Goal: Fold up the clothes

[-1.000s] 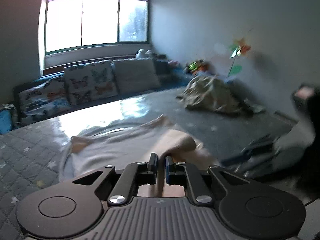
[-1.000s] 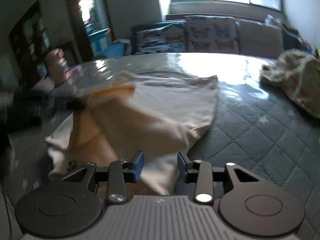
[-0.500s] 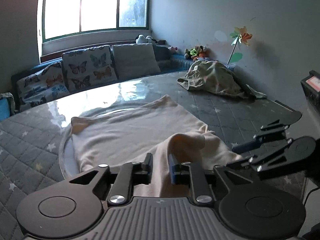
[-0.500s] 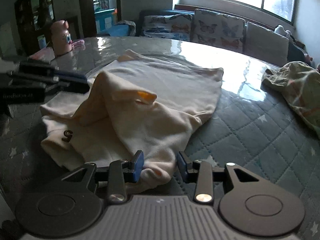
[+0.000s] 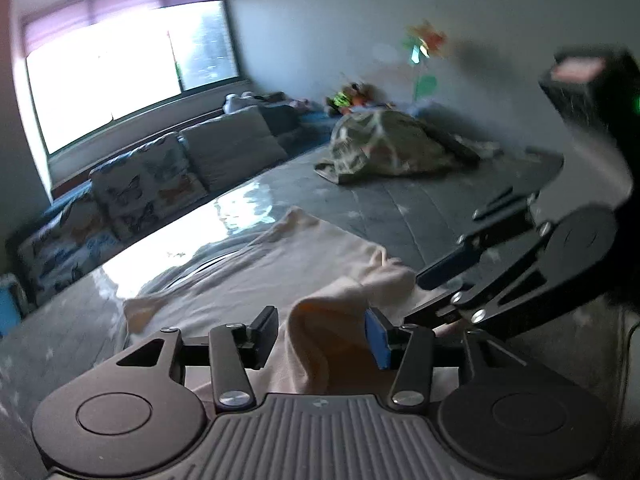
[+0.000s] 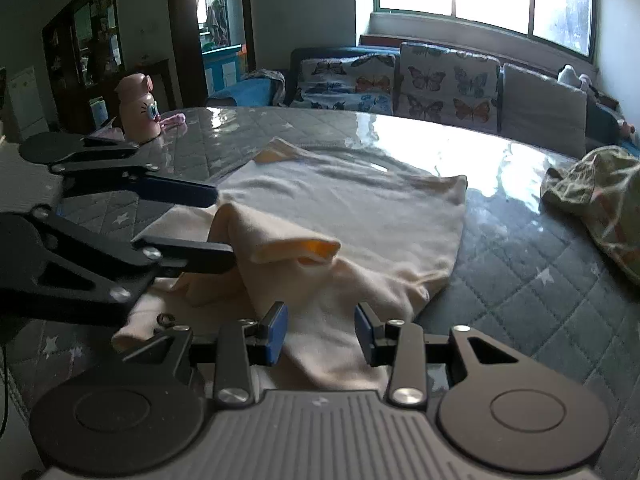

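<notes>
A cream garment (image 6: 360, 216) lies spread on the quilted grey surface (image 6: 520, 280), with a bunched fold (image 6: 280, 240) raised near its front. In the left wrist view the same garment (image 5: 280, 264) lies ahead. My left gripper (image 5: 322, 336) is open, with the raised fold standing loose between its jaws; it also shows at the left of the right wrist view (image 6: 216, 228). My right gripper (image 6: 320, 334) is open over the garment's near edge, and shows at the right of the left wrist view (image 5: 452, 272).
A crumpled patterned garment (image 6: 600, 192) lies at the right on the quilted surface. A pink bottle (image 6: 138, 106) stands at the far left. Butterfly cushions (image 6: 400, 80) line a sofa under the window.
My left gripper has opened and let go of the cream fold it pinched. The fold now stands loose between its jaws. My right gripper stays open and has shifted slightly.
</notes>
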